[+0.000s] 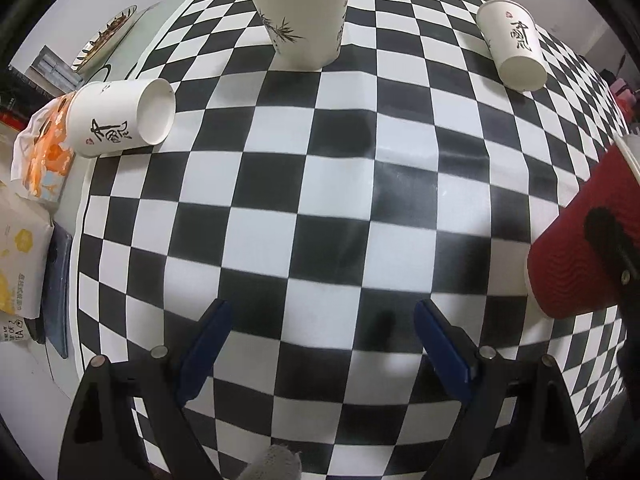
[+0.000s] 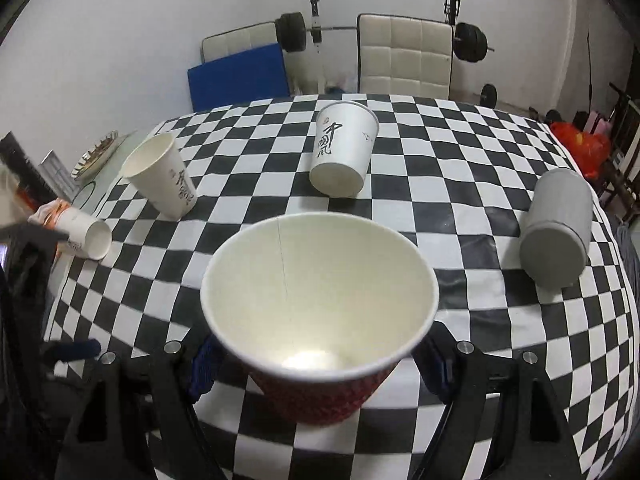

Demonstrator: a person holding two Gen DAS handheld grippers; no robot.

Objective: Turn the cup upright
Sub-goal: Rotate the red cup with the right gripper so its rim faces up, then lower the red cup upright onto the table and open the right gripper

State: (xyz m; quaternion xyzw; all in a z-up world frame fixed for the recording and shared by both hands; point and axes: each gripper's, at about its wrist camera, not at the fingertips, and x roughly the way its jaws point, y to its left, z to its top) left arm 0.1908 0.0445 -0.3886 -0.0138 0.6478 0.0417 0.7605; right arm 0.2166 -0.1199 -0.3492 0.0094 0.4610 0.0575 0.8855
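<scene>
My right gripper [image 2: 316,364] is shut on a red ribbed paper cup [image 2: 320,396], mouth up, white inside, just above the checkered tablecloth [image 2: 480,320]. The same cup [image 1: 580,248] shows at the right edge of the left wrist view, with a black finger across it. My left gripper [image 1: 322,340] is open and empty over the cloth. One white cup [image 1: 120,118] lies on its side at the left edge, another [image 1: 514,44] lies at the back right, and a third [image 1: 300,12] stands upright at the back.
A grey cylinder [image 2: 558,226] lies on its side at the right. Tissue packs and boxes [image 1: 36,184] sit off the cloth's left edge. A plate [image 2: 96,154] sits at the back left. Chairs [image 2: 404,60] and a barbell stand behind the table.
</scene>
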